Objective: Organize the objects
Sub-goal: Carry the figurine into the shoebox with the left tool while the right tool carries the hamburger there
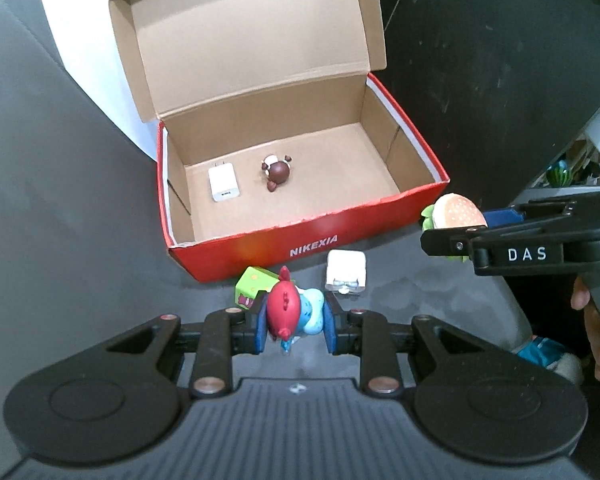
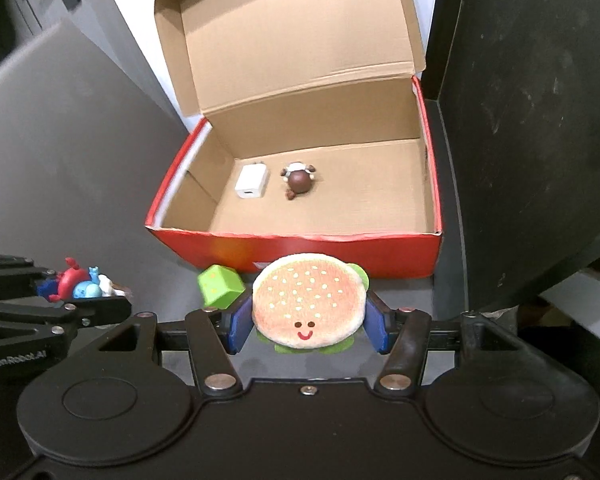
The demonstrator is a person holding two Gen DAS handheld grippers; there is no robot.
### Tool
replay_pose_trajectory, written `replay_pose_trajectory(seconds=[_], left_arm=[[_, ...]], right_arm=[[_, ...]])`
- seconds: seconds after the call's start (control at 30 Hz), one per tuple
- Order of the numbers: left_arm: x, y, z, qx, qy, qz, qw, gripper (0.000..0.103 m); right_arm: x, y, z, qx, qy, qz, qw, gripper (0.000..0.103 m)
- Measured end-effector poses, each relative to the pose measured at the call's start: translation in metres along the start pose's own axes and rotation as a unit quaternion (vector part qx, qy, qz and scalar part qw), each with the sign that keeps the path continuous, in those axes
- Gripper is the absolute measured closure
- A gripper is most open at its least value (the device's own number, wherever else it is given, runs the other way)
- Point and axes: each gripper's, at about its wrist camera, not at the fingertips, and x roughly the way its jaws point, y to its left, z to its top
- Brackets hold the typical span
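Observation:
An open red shoebox stands ahead on the grey surface. Inside lie a white charger and a brown round figure. My left gripper is shut on a red and blue toy figure, just in front of the box. My right gripper is shut on a plush burger near the box's front right corner. A green cube and a white plug adapter lie in front of the box.
The box lid stands open at the back against a white wall. A black panel rises to the right of the box. A blue object lies by the hand at right.

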Motion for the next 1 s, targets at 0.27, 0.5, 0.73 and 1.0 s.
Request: replay_pose_trajectory(seconds=[0.27, 0.5, 0.73, 1.0], left_arm=[[-0.025, -0.001, 0.007, -0.003, -0.018, -0.001, 0.9998, 0.077], [-0.04, 0.003, 0.018, -0.01, -0.034, -0.004, 0.9994, 0.077], [-0.046, 0.011, 0.023, -0.017, -0.044, -0.002, 0.9989, 0.077], [-0.047, 0.02, 0.034, -0.03, -0.053, -0.004, 0.9981, 0.077]], right_arm=[[-0.026, 0.007, 0.015, -0.008, -0.019, 0.019, 1.0, 0.048], [-0.034, 0.009, 0.033, -0.018, -0.031, 0.02, 0.999, 0.048], [-0.039, 0.01, 0.043, -0.02, -0.035, 0.018, 0.999, 0.048], [-0.039, 0.012, 0.06, -0.028, -0.038, 0.017, 0.999, 0.048]])
